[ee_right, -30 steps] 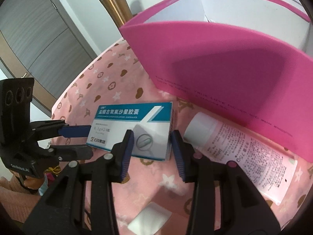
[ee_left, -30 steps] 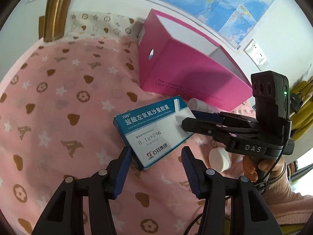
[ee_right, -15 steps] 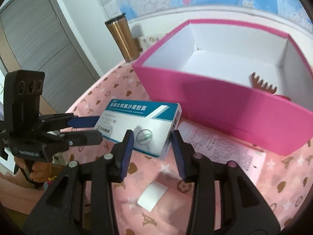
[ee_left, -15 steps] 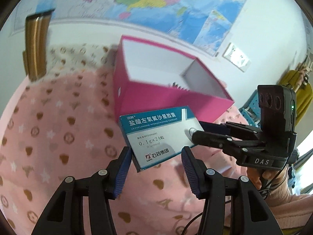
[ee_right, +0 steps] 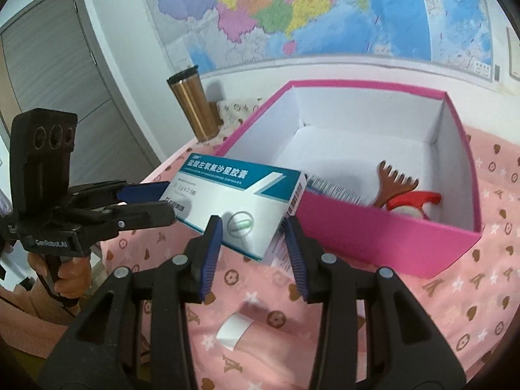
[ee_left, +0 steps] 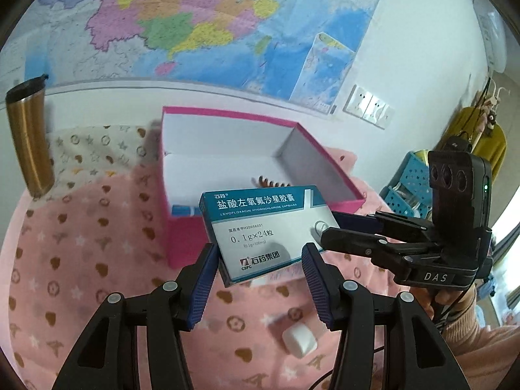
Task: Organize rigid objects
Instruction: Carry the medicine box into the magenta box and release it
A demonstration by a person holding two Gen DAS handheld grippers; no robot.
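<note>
A white and teal medicine box [ee_left: 263, 230] is held in the air between both grippers, just in front of the open pink storage box [ee_left: 182, 237]. My left gripper [ee_left: 258, 279] is shut on one end of the medicine box, and my right gripper [ee_right: 253, 243] is shut on the other end [ee_right: 240, 208]. The pink storage box [ee_right: 373, 237] holds a brown comb-like piece [ee_right: 395, 183], a red item [ee_right: 414, 201] and a printed pack [ee_right: 334, 190]. Each gripper shows in the other's view, the right [ee_left: 354, 230] and the left [ee_right: 152, 201].
A pink patterned cloth [ee_left: 81, 260] covers the table. A gold tumbler [ee_left: 27, 136] stands at the back left. A small white cap [ee_left: 299, 343] lies on the cloth below the grippers. A white paper slip [ee_right: 234, 328] lies near my right gripper. A wall map hangs behind.
Both grippers have lifted the medicine box off the cloth and carried it up toward the pink storage box, whose inside has come into view.
</note>
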